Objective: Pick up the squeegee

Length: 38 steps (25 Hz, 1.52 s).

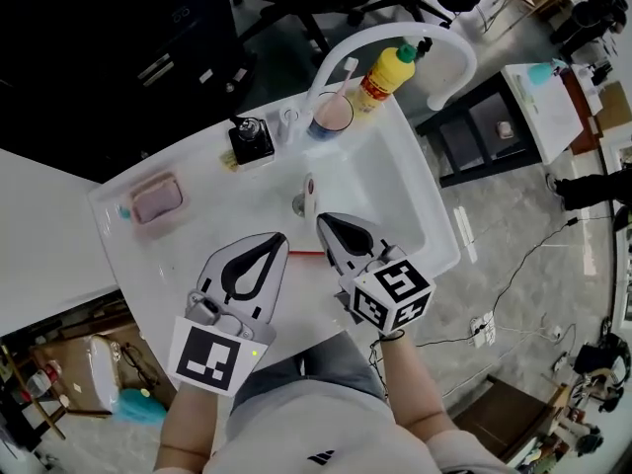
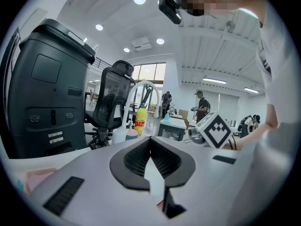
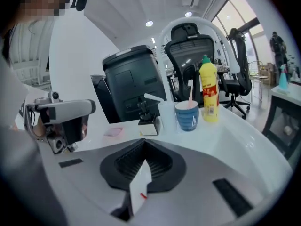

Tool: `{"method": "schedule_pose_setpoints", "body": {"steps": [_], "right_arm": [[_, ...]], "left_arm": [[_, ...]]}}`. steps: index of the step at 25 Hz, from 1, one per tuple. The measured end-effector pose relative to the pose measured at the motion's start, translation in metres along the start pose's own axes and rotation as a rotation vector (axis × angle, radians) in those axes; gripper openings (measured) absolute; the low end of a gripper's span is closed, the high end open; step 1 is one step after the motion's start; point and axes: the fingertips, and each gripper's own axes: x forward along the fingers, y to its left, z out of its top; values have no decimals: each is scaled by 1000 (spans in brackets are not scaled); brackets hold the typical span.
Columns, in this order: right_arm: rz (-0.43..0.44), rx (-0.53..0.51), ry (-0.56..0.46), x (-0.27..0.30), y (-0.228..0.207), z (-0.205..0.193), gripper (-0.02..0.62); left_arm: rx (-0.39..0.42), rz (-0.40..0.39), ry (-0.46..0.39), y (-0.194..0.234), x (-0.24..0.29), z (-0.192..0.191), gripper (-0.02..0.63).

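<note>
The white sink basin [image 1: 395, 181] lies below both grippers. On its floor I see a small white piece [image 1: 309, 197] beside the drain and a thin red strip [image 1: 304, 253] between the two grippers; I take these for the squeegee, mostly hidden by the jaws. My left gripper [image 1: 280, 237] hovers at the basin's near left with its jaws together and nothing in them. My right gripper [image 1: 322, 219] hangs just right of it, also shut and empty. A bit of red shows below the jaws in the left gripper view [image 2: 161, 204] and the right gripper view [image 3: 141, 195].
Behind the basin stand a curved white faucet [image 1: 395, 38], a yellow bottle [image 1: 385, 72], a cup with a toothbrush [image 1: 331, 112] and a black dispenser [image 1: 251, 139]. A pink soap dish [image 1: 156, 198] sits on the left counter. Office chairs and a dark cabinet stand beyond.
</note>
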Motion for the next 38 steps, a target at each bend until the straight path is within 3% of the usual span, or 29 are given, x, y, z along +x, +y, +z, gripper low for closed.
{"method": "schedule_pose_setpoints", "body": {"steps": [11, 27, 38], "right_arm": [[-58, 85, 192, 49, -40, -53, 11], [-136, 157, 343, 83, -70, -105, 14], [-186, 185, 458, 97, -84, -138, 72]], "left_arm": [[-38, 32, 40, 20, 14, -25, 12], [-48, 45, 55, 34, 19, -37, 12], [-67, 62, 68, 39, 18, -45, 12]]}}
